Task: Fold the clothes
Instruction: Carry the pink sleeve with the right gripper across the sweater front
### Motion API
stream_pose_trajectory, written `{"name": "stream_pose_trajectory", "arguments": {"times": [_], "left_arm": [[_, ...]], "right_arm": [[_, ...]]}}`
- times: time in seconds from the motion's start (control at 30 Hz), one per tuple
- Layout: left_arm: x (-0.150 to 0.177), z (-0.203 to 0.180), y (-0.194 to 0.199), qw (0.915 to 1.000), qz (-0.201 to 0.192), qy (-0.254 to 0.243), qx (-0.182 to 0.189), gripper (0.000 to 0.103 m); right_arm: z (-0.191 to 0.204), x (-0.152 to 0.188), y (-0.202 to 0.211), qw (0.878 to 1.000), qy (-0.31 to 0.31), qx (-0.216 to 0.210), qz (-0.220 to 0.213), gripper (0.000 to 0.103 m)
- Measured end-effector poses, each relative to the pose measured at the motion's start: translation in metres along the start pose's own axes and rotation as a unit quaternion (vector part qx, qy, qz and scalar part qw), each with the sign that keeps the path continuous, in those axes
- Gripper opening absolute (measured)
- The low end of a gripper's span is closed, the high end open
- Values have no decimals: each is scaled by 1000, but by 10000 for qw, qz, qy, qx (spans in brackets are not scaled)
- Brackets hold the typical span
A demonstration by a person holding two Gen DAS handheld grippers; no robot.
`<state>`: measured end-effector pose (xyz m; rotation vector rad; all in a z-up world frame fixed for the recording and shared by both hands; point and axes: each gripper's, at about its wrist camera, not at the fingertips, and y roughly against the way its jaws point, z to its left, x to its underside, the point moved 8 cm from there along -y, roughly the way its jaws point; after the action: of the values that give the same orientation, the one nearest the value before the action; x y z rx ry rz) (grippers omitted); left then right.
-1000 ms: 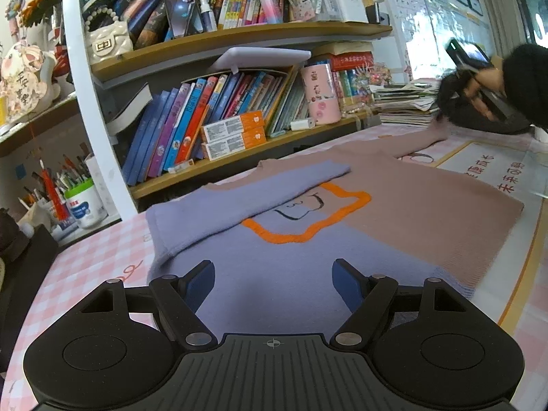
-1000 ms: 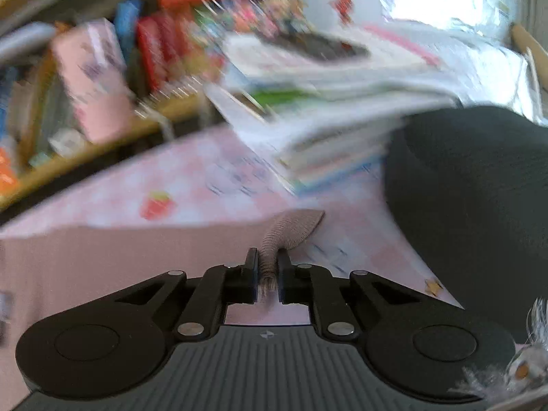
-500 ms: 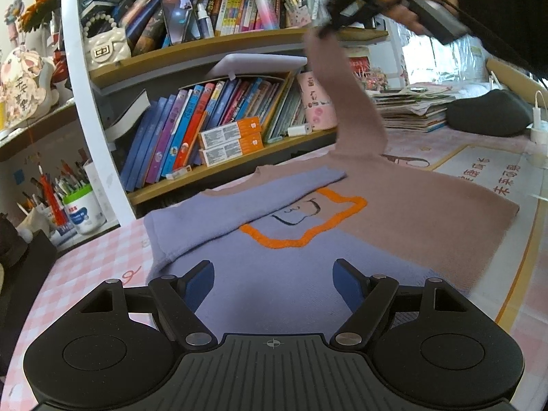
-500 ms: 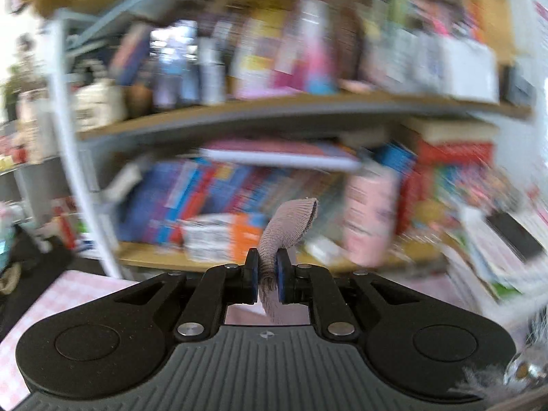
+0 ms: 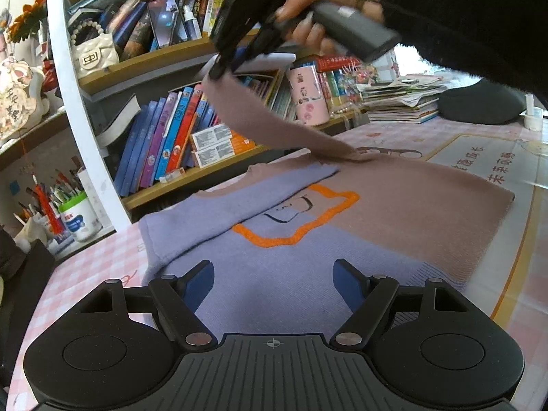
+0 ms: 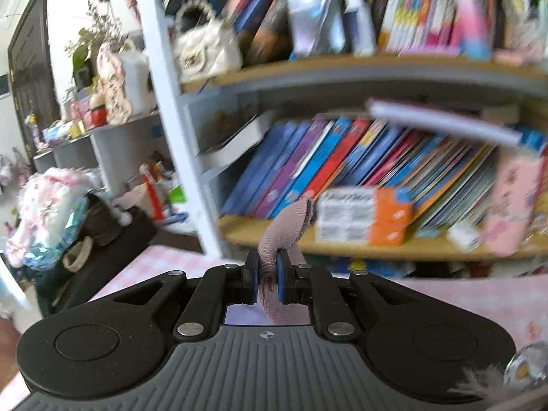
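A lavender and mauve sweater point(image 5: 308, 239) with an orange outline design lies flat on the pink checked table point(image 5: 102, 267). Its lavender sleeve point(image 5: 219, 212) is folded across the chest. My left gripper point(image 5: 273, 277) is open and empty, low over the sweater's lavender hem. My right gripper point(image 6: 266, 275) is shut on the cuff of the mauve sleeve point(image 6: 284, 229). In the left wrist view that gripper point(image 5: 222, 68) holds the mauve sleeve point(image 5: 260, 120) raised above the sweater, in front of the bookshelf.
A bookshelf point(image 5: 178, 130) full of books stands behind the table. A cup of pens point(image 5: 78, 219) stands at the left. A paper stack point(image 5: 404, 99) and a dark cushion point(image 5: 479, 106) lie at the right, beside a printed mat point(image 5: 486, 164).
My right gripper has lifted the mauve sleeve off the table at the right and carried it up and leftward over the sweater. The left gripper has stayed still and open.
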<state>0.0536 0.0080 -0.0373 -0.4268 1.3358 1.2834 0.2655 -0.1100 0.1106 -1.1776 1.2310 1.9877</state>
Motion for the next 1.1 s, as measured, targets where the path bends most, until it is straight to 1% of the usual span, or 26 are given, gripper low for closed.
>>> {"name": "stream_pose_trajectory", "arguments": {"times": [0.2, 0.4, 0.47, 0.5, 0.6, 0.8, 1.1], "left_arm": [[0, 1, 1, 10000, -43, 42, 27, 78], [-1, 1, 3, 9999, -79, 68, 79, 78], [-1, 1, 3, 9999, -92, 77, 97, 78], [-1, 1, 3, 9999, -98, 81, 105, 78], [-1, 0, 3, 9999, -86, 73, 119, 78], [-1, 3, 4, 9998, -124, 132, 111, 78], [-2, 4, 2, 9998, -80, 150, 96, 78]], "right_arm": [[18, 27, -34, 9990, 41, -124, 421, 10], [24, 40, -49, 9980, 81, -132, 618, 11], [27, 41, -49, 9981, 120, -111, 590, 18], [29, 40, -47, 9983, 168, -96, 543, 20], [33, 36, -40, 9985, 307, -60, 443, 20], [35, 31, -30, 9980, 471, -31, 423, 20], [39, 34, -33, 9975, 481, -152, 489, 20]]}}
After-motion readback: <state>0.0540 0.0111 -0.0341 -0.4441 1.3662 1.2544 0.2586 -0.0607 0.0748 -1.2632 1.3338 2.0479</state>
